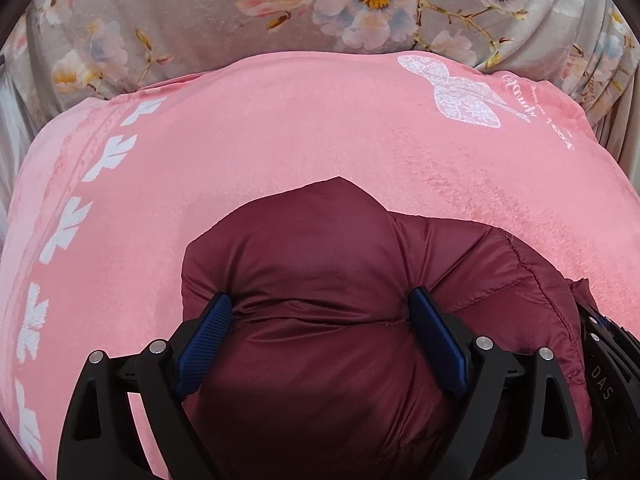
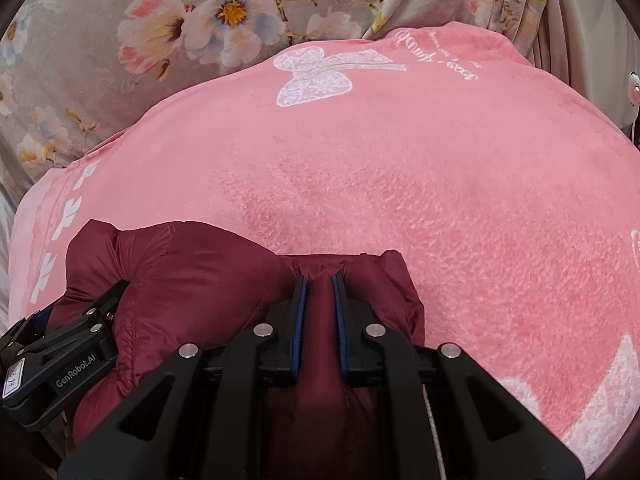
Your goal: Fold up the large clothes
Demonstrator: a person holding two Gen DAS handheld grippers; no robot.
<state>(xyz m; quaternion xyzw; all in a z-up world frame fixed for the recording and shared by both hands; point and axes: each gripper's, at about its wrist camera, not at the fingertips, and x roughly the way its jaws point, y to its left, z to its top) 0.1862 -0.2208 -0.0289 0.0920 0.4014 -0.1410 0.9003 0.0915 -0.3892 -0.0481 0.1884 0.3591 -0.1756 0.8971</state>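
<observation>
A plush pink blanket with white butterfly print (image 2: 420, 184) lies over grey floral bedding (image 1: 168, 12). On it sits the puffy maroon quilted jacket (image 1: 320, 248). The left gripper (image 1: 320, 312) has its jaws wide apart, pressing a bulky fold; the right gripper (image 2: 319, 280) is pinched tight on a thin ridge.

Both wrist cams look forward and down along their fingers, very close to the maroon puffer jacket (image 1: 320, 264) on the pink blanket (image 1: 280, 120). Left cam sits left of the bundle; the right gripper's body clips its lower-right edge. Right cam sits just beside it, with the left gripper (image 2: 80, 328) lower-left. Shared: jacket, blanket's white butterfly print (image 2: 316, 76), floral fabric (image 2: 100, 40) behind.
</observation>
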